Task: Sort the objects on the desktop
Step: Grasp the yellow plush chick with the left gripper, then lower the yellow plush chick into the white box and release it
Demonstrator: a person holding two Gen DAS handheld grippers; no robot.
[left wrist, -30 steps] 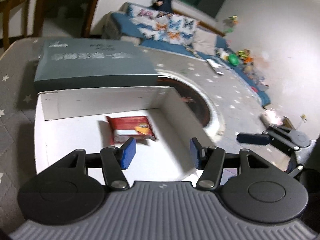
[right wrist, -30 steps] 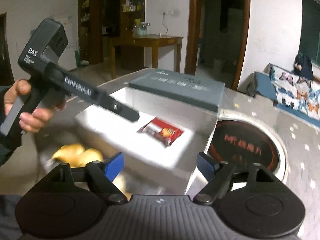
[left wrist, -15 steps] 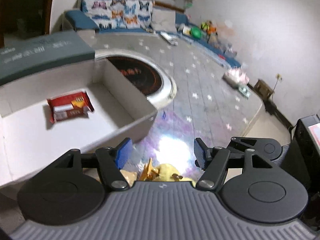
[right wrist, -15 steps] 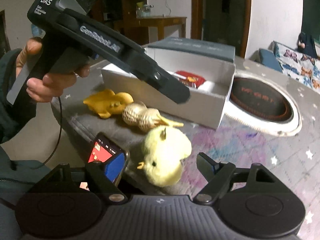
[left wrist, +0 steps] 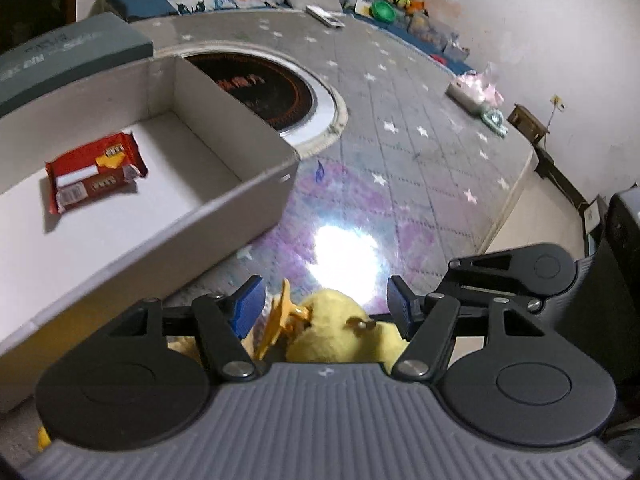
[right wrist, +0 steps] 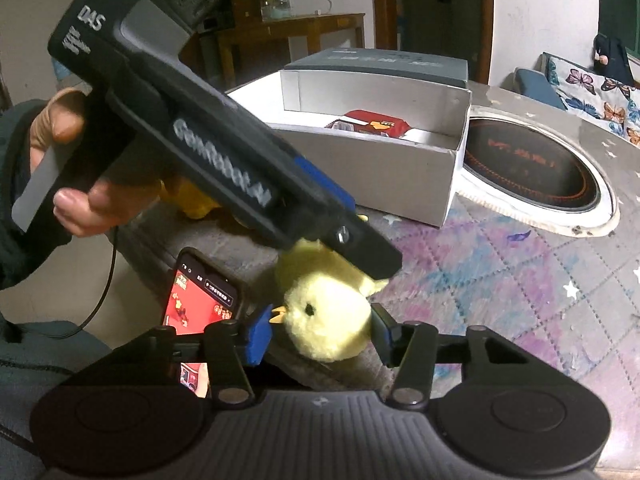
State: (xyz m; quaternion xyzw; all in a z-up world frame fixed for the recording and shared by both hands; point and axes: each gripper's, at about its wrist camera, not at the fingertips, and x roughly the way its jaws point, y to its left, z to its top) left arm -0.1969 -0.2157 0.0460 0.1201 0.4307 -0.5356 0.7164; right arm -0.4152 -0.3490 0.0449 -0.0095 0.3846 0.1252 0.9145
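Note:
A fluffy yellow chick toy [right wrist: 324, 320] sits at the near edge of the table, and my right gripper [right wrist: 320, 336] has closed in on it so both blue pads touch its sides. My left gripper [left wrist: 324, 306] hovers open just above the same chick [left wrist: 340, 328]. In the right wrist view a hand [right wrist: 80, 196] holds it slanting down over the toy. Behind stands a white open box [right wrist: 400, 184] with a red snack packet [left wrist: 94, 172] lying flat inside.
A phone [right wrist: 200, 296] with a lit red screen lies left of the chick. Another yellow toy [right wrist: 196, 200] shows partly behind the left gripper. The box's grey lid [right wrist: 376, 64] rests behind the box. A round black hob [left wrist: 260, 88] is set into the starred table cover.
The left gripper swung from over the box down to the chick at the table edge. The right gripper moved in on the chick and its fingers narrowed around it.

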